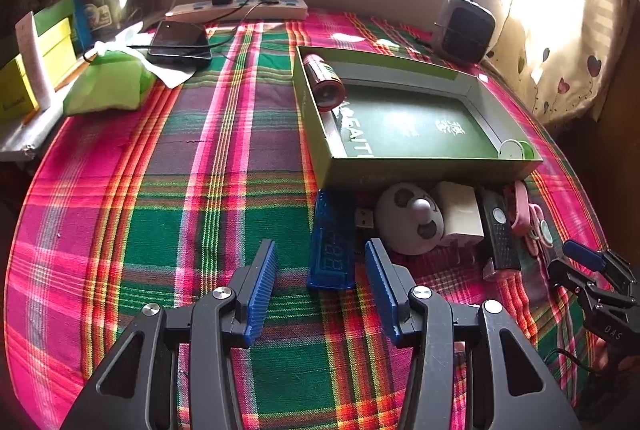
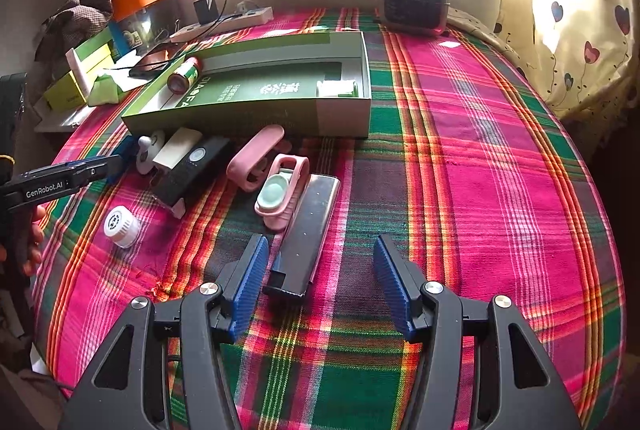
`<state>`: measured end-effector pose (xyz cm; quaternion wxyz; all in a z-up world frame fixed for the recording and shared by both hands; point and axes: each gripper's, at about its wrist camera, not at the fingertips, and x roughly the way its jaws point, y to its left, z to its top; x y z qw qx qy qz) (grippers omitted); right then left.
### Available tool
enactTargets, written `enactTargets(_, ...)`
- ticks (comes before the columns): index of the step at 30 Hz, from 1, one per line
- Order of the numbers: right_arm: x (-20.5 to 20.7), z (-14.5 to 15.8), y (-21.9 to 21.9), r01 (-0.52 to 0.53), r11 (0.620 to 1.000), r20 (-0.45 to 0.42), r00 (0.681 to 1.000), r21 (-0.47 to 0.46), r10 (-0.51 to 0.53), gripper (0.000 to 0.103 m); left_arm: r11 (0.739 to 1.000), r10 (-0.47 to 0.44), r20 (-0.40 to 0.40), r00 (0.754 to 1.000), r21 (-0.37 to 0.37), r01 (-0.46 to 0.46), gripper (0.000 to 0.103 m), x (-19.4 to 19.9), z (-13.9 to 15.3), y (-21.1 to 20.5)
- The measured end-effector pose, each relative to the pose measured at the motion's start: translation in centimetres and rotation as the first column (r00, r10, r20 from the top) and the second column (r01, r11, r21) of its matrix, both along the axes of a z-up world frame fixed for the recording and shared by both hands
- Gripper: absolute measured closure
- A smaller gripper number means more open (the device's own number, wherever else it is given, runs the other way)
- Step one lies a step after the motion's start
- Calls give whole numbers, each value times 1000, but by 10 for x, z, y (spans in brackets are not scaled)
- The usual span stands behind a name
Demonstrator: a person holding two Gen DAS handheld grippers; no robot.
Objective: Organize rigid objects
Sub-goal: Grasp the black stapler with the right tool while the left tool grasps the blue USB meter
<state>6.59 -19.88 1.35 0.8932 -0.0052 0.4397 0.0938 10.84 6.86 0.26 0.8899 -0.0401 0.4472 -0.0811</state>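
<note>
Left wrist view shows the green box (image 1: 400, 125) lying open on the plaid cloth (image 1: 160, 189), and I take it as the landmark. Inside it sit only two things: one red can (image 1: 324, 81) against its far left corner and one small white-and-green piece (image 1: 516, 149) in the near right corner. So the sorting looks barely begun, by my judgement; most items are still outside.

Along the near wall of the box lie one blue meter (image 1: 332, 250), one round white fan (image 1: 412, 218), one white plug (image 1: 460, 213) and one narrow black stick (image 1: 500, 234), packed side by side. In the right wrist view, nearer than the box, are one pink clip (image 2: 256, 157), one pink holder with a pale green disc (image 2: 280, 191), one long dark remote (image 2: 308, 222) and, off to the left, one white cap (image 2: 120, 224). That makes eight pieces left, two done.

The left hand-held gripper (image 1: 320, 290) is released, its blue pads spread wide, with the near end of the meter between them and nothing grasped. The right hand-held gripper (image 2: 320, 282) is likewise released, its pads apart either side of the near end of the remote.
</note>
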Motion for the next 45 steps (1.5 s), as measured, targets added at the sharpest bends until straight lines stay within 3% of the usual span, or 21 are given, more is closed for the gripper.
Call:
enactTargets(8,8,-3,11,-9,996,10,1000,-84,10,47,998,3,10,1000,56,-3,58,3,-1,-7)
enactTargets(15,15,-3,1,31,996,6,1000,-79,-30,47,990,12,29,1000,141,-16,58,6,-3,-17)
enactTargets(26,19,-2,-6,41,997,4,999,-72,-41,47,989,29,34,999,147,-33,58,11,-3,-16)
enactTargets(31,20,-1,-10,52,996,7,999,-66,-51,56,988,37,35,999,147,-42,60,12,-3,-16)
enactTargets(38,19,0,-15,61,996,12,998,-63,-61,77,989,56,36,998,134,-61,75,9,-2,-13)
enactTargets(45,18,0,-14,61,996,13,998,-64,-60,79,990,66,37,997,121,-70,82,8,-2,-10)
